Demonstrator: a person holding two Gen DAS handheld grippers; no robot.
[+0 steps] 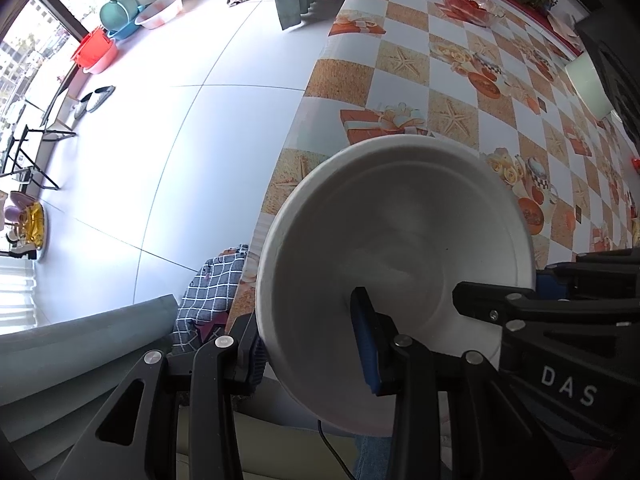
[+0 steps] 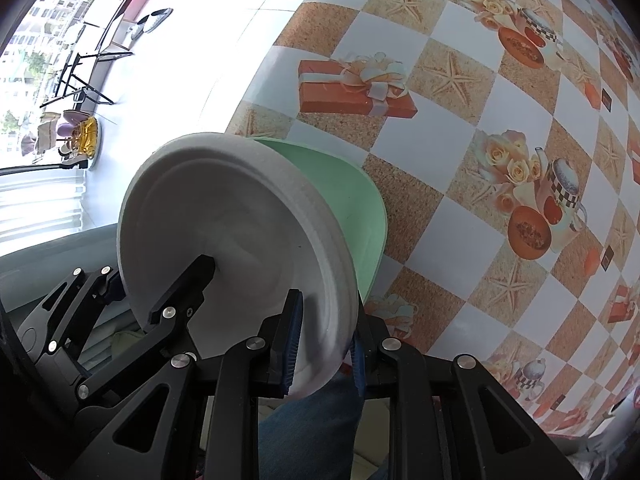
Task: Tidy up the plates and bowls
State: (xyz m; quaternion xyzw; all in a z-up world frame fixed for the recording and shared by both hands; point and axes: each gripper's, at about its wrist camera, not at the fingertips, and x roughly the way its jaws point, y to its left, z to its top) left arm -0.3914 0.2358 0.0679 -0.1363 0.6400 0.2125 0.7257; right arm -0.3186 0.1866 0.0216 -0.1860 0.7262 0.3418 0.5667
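A white plate (image 1: 400,232) is held tilted over the front edge of the table. My left gripper (image 1: 310,344) is shut on its rim, one blue pad inside the plate and one behind it. In the right wrist view the same white plate (image 2: 224,224) lies stacked on a mint green plate (image 2: 352,200). My right gripper (image 2: 324,344) is shut on the rims of both plates. The left gripper's finger (image 2: 188,280) reaches into the white plate from the left. A pale green bowl (image 1: 588,84) stands at the far right of the table.
The table has a checkered cloth (image 1: 400,60) with starfish and gift prints. A glass bowl with red contents (image 1: 468,4) stands at the far end. Left of the table is white tiled floor (image 1: 160,120) with basins (image 1: 120,20) and slippers. A checked cloth (image 1: 212,296) hangs below.
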